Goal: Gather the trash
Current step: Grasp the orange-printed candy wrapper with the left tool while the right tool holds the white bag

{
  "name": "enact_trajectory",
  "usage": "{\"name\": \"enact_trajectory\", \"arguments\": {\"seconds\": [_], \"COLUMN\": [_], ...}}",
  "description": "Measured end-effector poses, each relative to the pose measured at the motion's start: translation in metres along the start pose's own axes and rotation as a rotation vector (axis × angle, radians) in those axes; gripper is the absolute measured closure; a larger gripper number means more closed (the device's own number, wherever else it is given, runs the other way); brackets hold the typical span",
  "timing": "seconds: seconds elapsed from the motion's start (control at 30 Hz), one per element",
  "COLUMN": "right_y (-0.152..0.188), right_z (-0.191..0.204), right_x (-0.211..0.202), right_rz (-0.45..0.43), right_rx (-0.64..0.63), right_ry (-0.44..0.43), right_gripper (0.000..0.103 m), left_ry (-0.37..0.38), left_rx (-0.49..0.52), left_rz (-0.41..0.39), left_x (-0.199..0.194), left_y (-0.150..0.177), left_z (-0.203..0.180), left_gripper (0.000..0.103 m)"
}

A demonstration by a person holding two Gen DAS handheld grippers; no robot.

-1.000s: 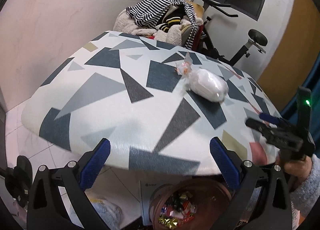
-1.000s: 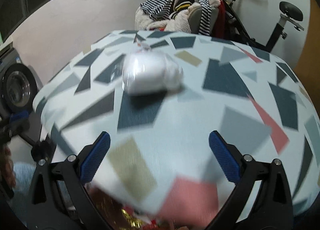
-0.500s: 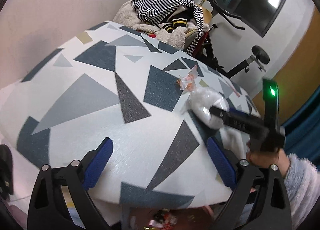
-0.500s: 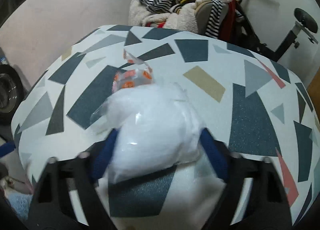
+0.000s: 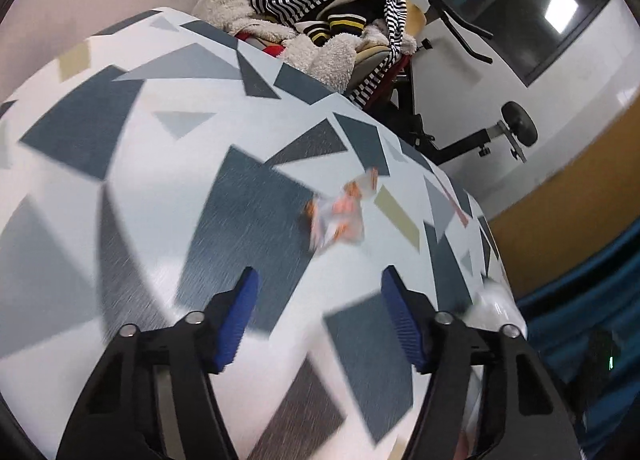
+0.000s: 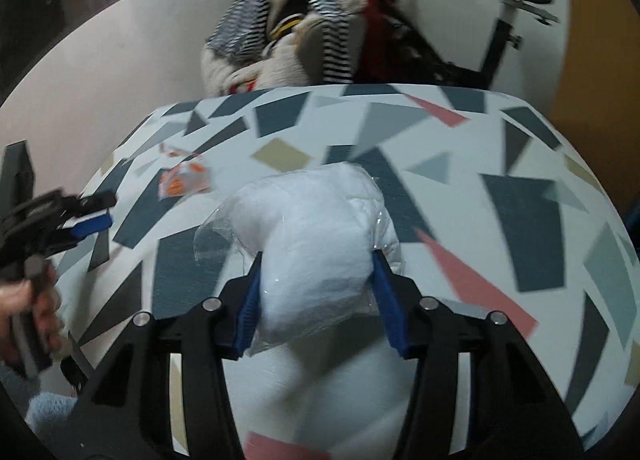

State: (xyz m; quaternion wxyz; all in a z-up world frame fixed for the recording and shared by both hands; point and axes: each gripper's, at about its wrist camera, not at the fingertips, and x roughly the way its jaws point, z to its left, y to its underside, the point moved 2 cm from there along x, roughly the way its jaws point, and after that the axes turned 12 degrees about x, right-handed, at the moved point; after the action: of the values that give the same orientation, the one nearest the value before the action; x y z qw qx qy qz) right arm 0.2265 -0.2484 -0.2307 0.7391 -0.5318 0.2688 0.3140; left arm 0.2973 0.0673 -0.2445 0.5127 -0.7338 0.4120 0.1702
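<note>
Both moved in, jaws closing: right hand-held gripper (image 6: pixel 316 292) clamped on white bag (image 6: pixel 320 228) for binning; left hand-held gripper (image 5: pixel 316 316) half-open, empty, just short of orange wrapper (image 5: pixel 340 216) beside bag on worktop (image 5: pixel 120 180).

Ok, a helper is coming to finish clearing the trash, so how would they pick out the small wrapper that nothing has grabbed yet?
Find the table with the grey, blue and pink geometric pattern. On it lies a small crumpled clear wrapper with orange print, just ahead of the left tool. Unlike the big clear bag of white stuffing, which is plain and pinched in the right tool, it is loose.
</note>
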Motion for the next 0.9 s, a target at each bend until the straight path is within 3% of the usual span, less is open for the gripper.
{"name": "enact_trajectory", "arguments": {"seconds": [0.27,0.4,0.43,0.47,0.57,0.9], "right_y": [0.003,0.008,0.009,0.011,0.012,0.022], "right_z": [-0.034,-0.040,-0.040,-0.042,-0.042,-0.024], "right_x": [-0.016,-0.020,-0.020,-0.020,-0.023,-0.051], "right_rz": [-0.026,-0.021,-0.017,-0.011,-0.012,-0.024], "right_rx": [0.068,0.058,0.055,0.056,0.058,0.008], "right_ry": [0.020,0.035,0.038,0.041,0.036,-0.005], "right_gripper": [0.050,0.050,0.050,0.050,0.050,0.050], "left_ry": [-0.109,-0.110,-0.106,-0.097,-0.101,-0.056], "left_rx": [0.084,0.113,0.120,0.130,0.162,0.254], "left_rz": [0.077,0.106,0.101,0.101,0.108,0.058], "left_x": [0.059,0.076,0.077,0.076,0.069,0.000], "left_y": [-0.031,-0.033,-0.032,-0.031,-0.027,-0.010], "left_z": [-0.014,-0.017,-0.017,-0.018,-0.022,-0.056], "left_gripper": [0.042,0.042,0.048,0.075,0.090,0.090]}}
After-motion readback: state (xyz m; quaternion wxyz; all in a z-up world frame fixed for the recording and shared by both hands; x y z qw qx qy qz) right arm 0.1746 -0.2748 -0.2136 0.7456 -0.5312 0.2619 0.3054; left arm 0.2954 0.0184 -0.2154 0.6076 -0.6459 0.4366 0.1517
